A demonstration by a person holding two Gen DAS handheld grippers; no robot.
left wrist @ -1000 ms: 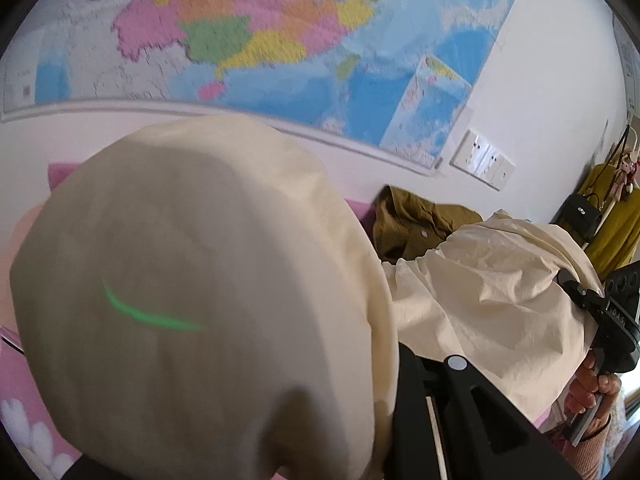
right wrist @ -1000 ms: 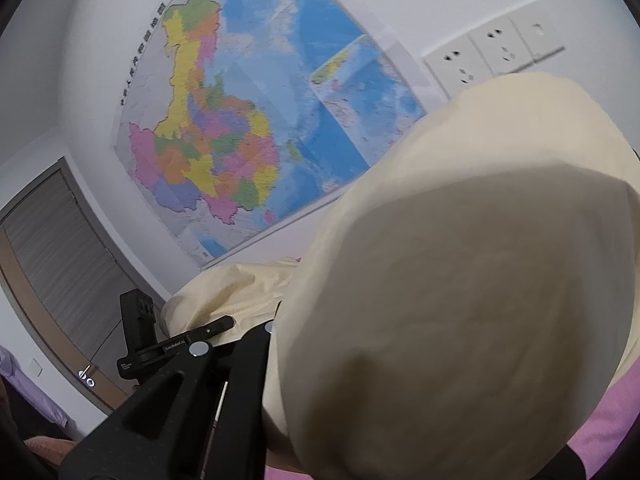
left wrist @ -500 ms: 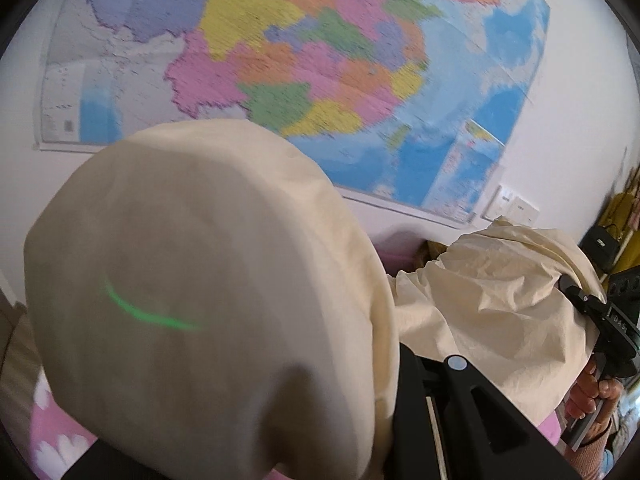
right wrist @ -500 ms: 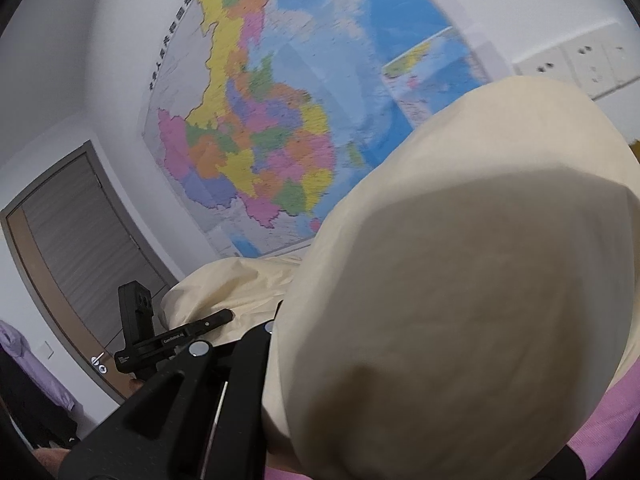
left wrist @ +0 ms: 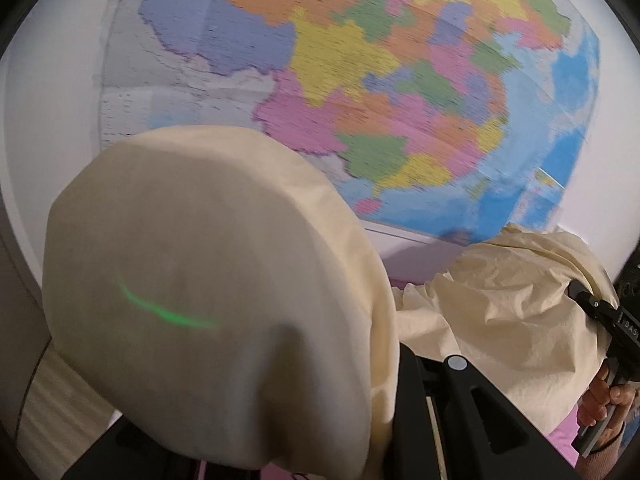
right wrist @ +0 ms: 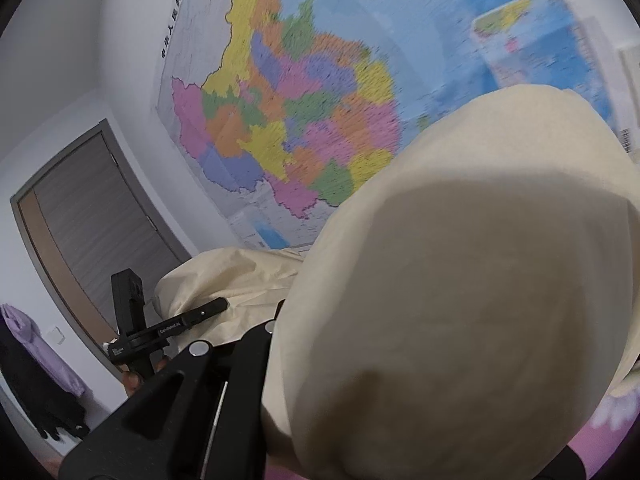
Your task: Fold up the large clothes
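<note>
Cream fabric (left wrist: 216,288) of a large garment fills most of both wrist views, bulging close over each lens and stretching in a wrinkled span (left wrist: 500,320) between the two grippers, lifted up in front of the wall. Under it, only slivers of a pink surface (right wrist: 592,452) with a pale flower print show at the bottom edges. Behind the cloth hangs a big coloured map (left wrist: 400,80) on a white wall (left wrist: 48,100), blurred in both views. In the right wrist view a grey door (right wrist: 92,216) in a grey frame stands left of the map, a small white switch plate (right wrist: 56,335) sits on the wall beside it, and a lilac garment (right wrist: 36,344) with something dark below it hangs at the far left. A green streak of light (left wrist: 168,312) lies across the cloth in the left wrist view.

The left gripper (right wrist: 188,320) appears in the right wrist view as a black frame whose thin finger (right wrist: 208,307) runs into the cream cloth; its tips are buried in the folds, and its jaws are nearly closed, pinching the fabric. The right gripper (left wrist: 592,304) appears at the right edge of the left wrist view, its black finger likewise pressed into the cloth with the jaws all but closed on it. A hand (left wrist: 608,400) wraps its handle below, with a pinkish sleeve cuff at the wrist.
</note>
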